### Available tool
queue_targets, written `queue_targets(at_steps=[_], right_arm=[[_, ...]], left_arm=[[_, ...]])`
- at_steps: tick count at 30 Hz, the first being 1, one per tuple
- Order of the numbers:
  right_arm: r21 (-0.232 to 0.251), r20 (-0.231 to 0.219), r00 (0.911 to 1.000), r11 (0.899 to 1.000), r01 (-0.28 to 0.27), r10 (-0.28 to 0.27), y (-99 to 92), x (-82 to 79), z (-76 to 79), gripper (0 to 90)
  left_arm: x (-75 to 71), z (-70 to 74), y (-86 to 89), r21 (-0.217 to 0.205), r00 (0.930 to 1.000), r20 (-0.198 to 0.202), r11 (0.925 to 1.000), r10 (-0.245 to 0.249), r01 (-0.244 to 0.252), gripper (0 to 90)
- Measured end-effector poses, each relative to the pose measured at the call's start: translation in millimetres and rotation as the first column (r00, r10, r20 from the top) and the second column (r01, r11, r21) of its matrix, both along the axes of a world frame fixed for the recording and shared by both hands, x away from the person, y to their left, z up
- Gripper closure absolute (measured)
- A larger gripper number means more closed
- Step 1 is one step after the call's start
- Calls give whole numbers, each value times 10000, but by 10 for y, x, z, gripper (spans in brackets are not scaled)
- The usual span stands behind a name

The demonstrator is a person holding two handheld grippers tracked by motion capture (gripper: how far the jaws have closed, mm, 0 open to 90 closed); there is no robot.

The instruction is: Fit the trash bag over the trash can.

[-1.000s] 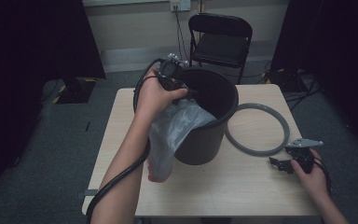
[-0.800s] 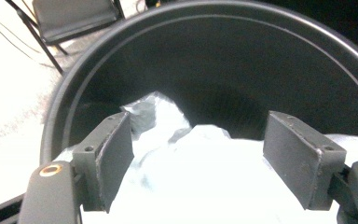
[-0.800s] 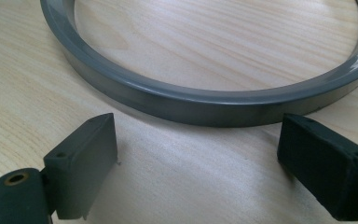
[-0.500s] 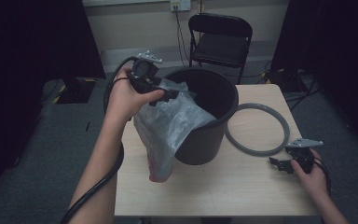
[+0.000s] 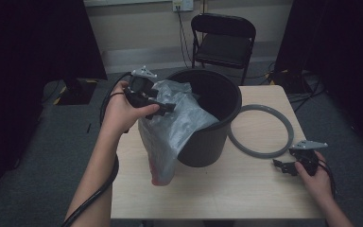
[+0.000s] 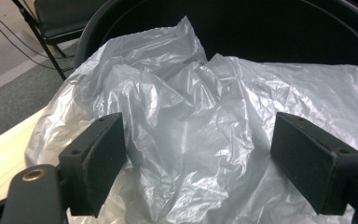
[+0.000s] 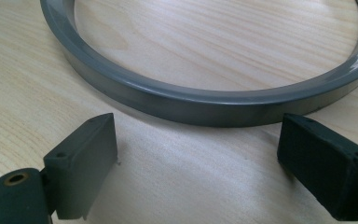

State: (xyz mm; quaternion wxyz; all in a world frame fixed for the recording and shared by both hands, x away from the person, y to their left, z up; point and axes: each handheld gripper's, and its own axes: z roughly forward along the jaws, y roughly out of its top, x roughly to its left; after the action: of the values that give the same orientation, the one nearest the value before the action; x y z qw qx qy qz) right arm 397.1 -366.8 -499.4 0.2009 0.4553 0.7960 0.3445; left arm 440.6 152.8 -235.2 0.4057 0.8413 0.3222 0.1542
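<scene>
A black bin (image 5: 217,101) stands mid-table. A clear plastic bag (image 5: 170,135) hangs out over its left rim and down to the table, reddish at its bottom end. My left gripper (image 5: 163,108) hovers at the top of the bag beside the rim. Its jaws have just been opening and stand wide; the crumpled bag (image 6: 186,140) bulges between the pads (image 6: 98,163) without being pinched. My right gripper (image 5: 281,166) rests open near the table's right edge, with nothing between its jaws. It faces the near arc of a grey ring (image 7: 205,105), which lies flat right of the bin.
The wooden table (image 5: 246,198) has bare surface in front of the bin. The grey ring (image 5: 262,130) lies close against the bin's right side. A black folding chair (image 5: 224,42) stands behind the table. Cables trail from both grippers.
My left hand has moved left, away from the bin's mouth, and the bag has come out with it, now hanging fuller down the bin's left side. The right hand has stayed put.
</scene>
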Motion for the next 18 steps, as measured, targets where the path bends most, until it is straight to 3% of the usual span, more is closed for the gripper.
queue_targets(at_steps=[4,7,10,18], right_arm=[[0,-1,10000,10000,-2,2,0,0,0,113],[0,3,10000,10000,-4,4,0,0,0,113],[0,2,10000,10000,-3,3,0,0,0,113],[1,2,10000,10000,-4,4,0,0,0,112]], left_arm=[[-21,-4,-53,404,9996,202,9990,-215,207,176],[-59,-24,-117,761,9984,48,9955,-564,559,287],[-68,-59,-185,1181,9964,-85,9894,-845,849,330],[-47,-104,-236,947,9911,-728,9884,-1118,1185,550]])
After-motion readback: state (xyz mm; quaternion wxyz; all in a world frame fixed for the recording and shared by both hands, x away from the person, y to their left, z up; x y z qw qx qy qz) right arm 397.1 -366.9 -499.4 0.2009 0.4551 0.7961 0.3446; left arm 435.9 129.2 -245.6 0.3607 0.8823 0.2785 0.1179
